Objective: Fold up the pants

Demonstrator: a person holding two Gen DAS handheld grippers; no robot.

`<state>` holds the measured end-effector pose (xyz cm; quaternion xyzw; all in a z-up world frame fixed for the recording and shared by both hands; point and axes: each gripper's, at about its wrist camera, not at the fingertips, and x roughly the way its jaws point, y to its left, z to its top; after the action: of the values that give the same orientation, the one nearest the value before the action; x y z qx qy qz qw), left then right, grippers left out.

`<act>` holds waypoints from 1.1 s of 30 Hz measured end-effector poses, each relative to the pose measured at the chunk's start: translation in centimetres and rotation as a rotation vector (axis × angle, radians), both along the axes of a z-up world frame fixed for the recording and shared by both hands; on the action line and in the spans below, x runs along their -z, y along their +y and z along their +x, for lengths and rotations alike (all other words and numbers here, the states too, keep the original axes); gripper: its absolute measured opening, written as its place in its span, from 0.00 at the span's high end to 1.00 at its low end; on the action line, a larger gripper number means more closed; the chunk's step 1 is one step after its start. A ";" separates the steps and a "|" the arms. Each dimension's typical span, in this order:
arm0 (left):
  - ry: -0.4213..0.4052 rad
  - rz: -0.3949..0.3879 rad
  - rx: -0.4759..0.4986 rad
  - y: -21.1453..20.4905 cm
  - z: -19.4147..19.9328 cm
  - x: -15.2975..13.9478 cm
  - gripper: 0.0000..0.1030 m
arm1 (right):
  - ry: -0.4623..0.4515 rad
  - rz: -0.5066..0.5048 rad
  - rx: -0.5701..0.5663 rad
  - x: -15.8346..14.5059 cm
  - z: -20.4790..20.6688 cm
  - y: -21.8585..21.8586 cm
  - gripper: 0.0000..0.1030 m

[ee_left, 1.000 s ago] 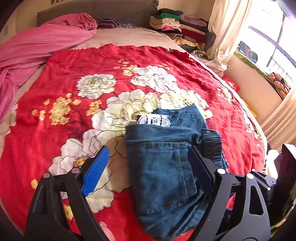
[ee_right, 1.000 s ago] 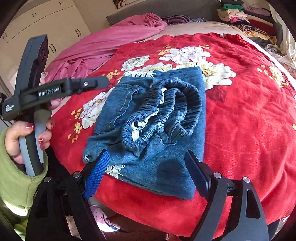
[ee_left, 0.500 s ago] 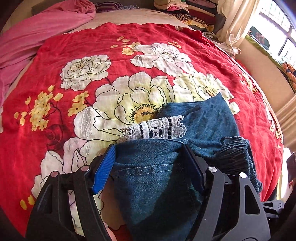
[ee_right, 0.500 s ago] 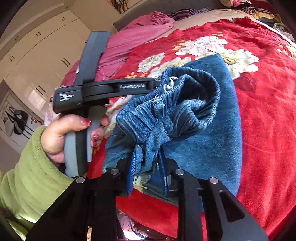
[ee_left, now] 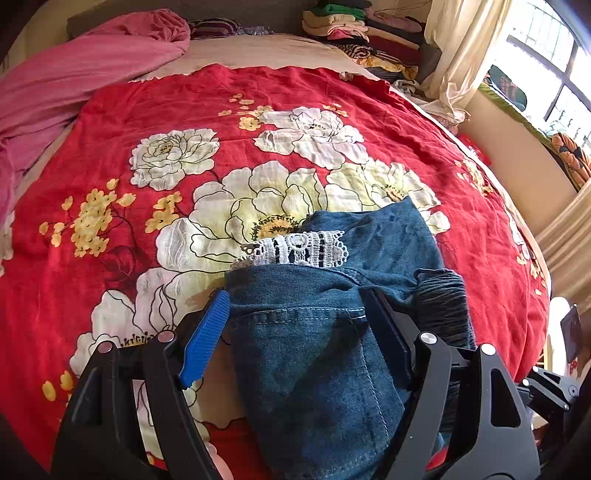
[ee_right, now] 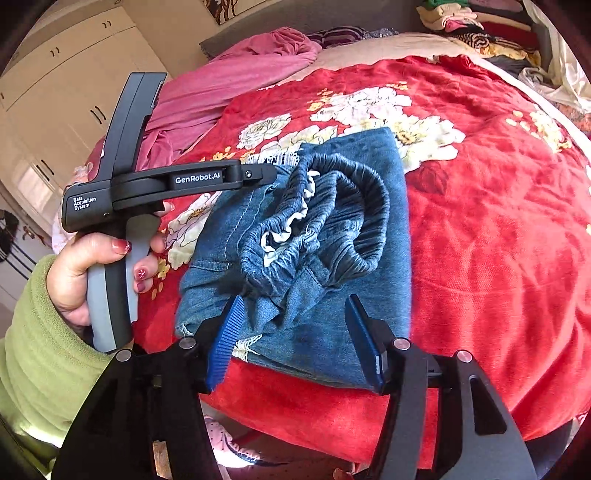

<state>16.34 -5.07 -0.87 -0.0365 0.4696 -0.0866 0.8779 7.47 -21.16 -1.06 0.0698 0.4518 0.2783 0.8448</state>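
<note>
My denim pants are soft, floppy; both grippers, left gripper and right gripper, gape wide, the right's jaws just reopened; I'd pinch the hem beside the elastic waistband.

- In the left wrist view, the pants run off the bottom edge, so we cannot see their near end.
- The left gripper straddles the pants; its right finger covers the denim under it, and we cannot tell whether the pads press.
- From the right wrist view, the left gripper's tip disappears behind the bunched waistband of the pants.
- The pile of clothes far beyond the pants is too small to sort into garments.
- The sleeve left of the pants is cut off by the edge.
</note>
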 end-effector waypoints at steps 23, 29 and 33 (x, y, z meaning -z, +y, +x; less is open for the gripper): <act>-0.062 -0.105 -0.115 3.9 -7.0 0.1 0.26 | -0.094 -0.108 0.177 -0.5 1.9 -4.4 0.27; 0.017 -0.173 -0.095 3.6 -7.0 2.2 0.26 | -0.043 -0.068 0.174 0.9 3.6 -4.3 0.27; 0.031 -0.166 -0.084 2.8 -6.6 3.0 0.26 | -0.022 -0.041 0.171 1.1 5.2 -4.3 0.33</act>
<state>9.73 -2.24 -3.90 -0.1302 0.4723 -0.0877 0.8674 12.64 -25.43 -2.15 0.0876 0.4405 0.1964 0.8716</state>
